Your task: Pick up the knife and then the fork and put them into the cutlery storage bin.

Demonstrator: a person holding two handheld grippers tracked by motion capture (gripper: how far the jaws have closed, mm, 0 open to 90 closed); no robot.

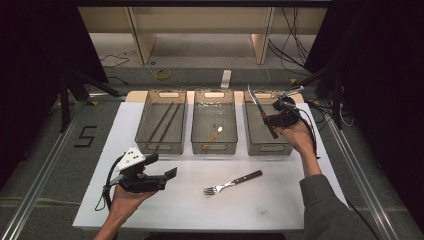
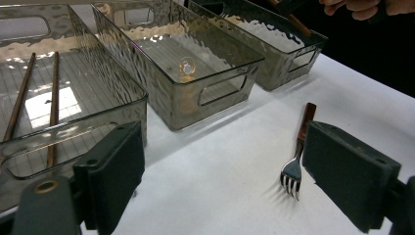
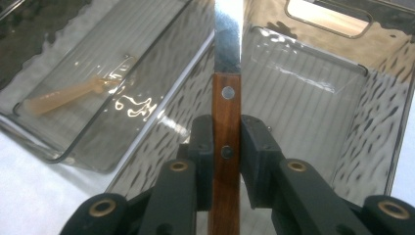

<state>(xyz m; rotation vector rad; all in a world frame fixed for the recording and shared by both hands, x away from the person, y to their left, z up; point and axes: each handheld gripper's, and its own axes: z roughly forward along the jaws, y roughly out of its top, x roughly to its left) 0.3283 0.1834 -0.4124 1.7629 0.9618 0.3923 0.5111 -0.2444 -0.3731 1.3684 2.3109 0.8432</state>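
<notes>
My right gripper (image 1: 274,121) is shut on the wooden handle of a table knife (image 1: 262,113), held over the right-hand clear bin (image 1: 250,131). In the right gripper view the pads (image 3: 254,152) clamp the riveted handle of the knife (image 3: 226,117) and the blade points up over the right-hand bin (image 3: 313,88). My left gripper (image 1: 162,167) is open above the white mat at the front left, nothing between its jaws. A fork (image 1: 231,183) with a wooden handle lies on the mat; the fork (image 2: 297,156) sits just ahead of my left gripper (image 2: 220,171).
Three clear bins stand in a row at the back of the white mat (image 1: 190,210). The left bin (image 1: 142,131) holds two brown chopsticks (image 1: 165,121). The middle bin (image 1: 196,131) holds a pale wooden utensil (image 1: 214,136). Cables lie on the floor beyond.
</notes>
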